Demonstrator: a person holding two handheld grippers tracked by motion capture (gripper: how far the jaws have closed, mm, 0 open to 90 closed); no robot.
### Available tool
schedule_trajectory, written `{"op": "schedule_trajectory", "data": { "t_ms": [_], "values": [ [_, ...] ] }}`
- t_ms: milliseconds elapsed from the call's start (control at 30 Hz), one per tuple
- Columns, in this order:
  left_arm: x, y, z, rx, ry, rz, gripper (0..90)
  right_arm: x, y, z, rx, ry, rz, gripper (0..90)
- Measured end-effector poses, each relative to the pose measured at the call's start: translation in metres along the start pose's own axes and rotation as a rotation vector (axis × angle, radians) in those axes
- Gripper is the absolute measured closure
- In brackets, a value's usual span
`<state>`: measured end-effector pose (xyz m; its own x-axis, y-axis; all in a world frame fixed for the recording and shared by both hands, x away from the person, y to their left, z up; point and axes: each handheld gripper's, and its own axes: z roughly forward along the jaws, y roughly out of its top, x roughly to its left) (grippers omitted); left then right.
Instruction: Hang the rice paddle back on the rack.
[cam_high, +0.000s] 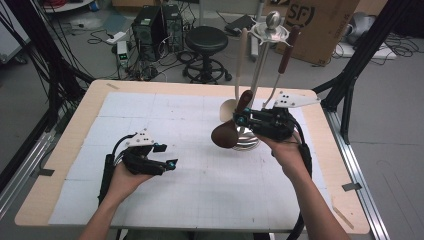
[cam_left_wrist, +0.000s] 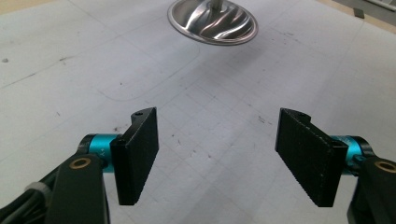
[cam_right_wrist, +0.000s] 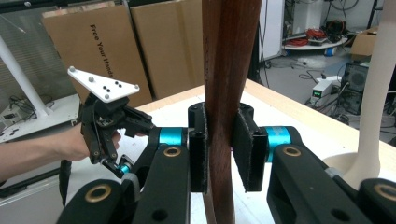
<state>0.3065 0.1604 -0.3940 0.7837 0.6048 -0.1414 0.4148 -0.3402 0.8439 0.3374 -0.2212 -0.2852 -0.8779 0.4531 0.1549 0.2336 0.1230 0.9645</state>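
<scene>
A dark brown wooden spoon (cam_high: 226, 135) hangs bowl down in front of the steel utensil stand (cam_high: 261, 55). My right gripper (cam_high: 240, 119) is shut on its handle (cam_right_wrist: 229, 70), with both pads (cam_right_wrist: 198, 149) pressed flat against the wood. A cream spoon (cam_high: 241, 60) and a brown-handled utensil (cam_high: 287, 47) hang from the stand's top ring. The stand's round steel base (cam_left_wrist: 212, 23) rests on the white mat. My left gripper (cam_high: 166, 156) hovers low over the mat at the left, open, and its pads (cam_left_wrist: 137, 154) have nothing between them.
The white gridded mat (cam_high: 150, 120) covers a wooden table (cam_high: 75, 125). Behind the table are a black stool (cam_high: 206, 42), computer towers (cam_high: 152, 25) and a cardboard box (cam_high: 320, 25). Black frame poles (cam_high: 350, 75) stand at the right.
</scene>
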Motion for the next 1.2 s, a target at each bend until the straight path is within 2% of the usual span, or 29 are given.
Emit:
{"op": "schedule_trajectory", "data": {
  "t_ms": [633,1200],
  "values": [
    [0.001,0.000,-0.001,0.005,0.016,-0.007,26.2,0.001,0.039,-0.004,0.014,-0.003,-0.029,77.1],
    [0.005,0.000,-0.002,-0.004,0.031,-0.021,25.1,-0.001,0.058,-0.004,0.010,-0.008,-0.052,77.1]
  ]
}}
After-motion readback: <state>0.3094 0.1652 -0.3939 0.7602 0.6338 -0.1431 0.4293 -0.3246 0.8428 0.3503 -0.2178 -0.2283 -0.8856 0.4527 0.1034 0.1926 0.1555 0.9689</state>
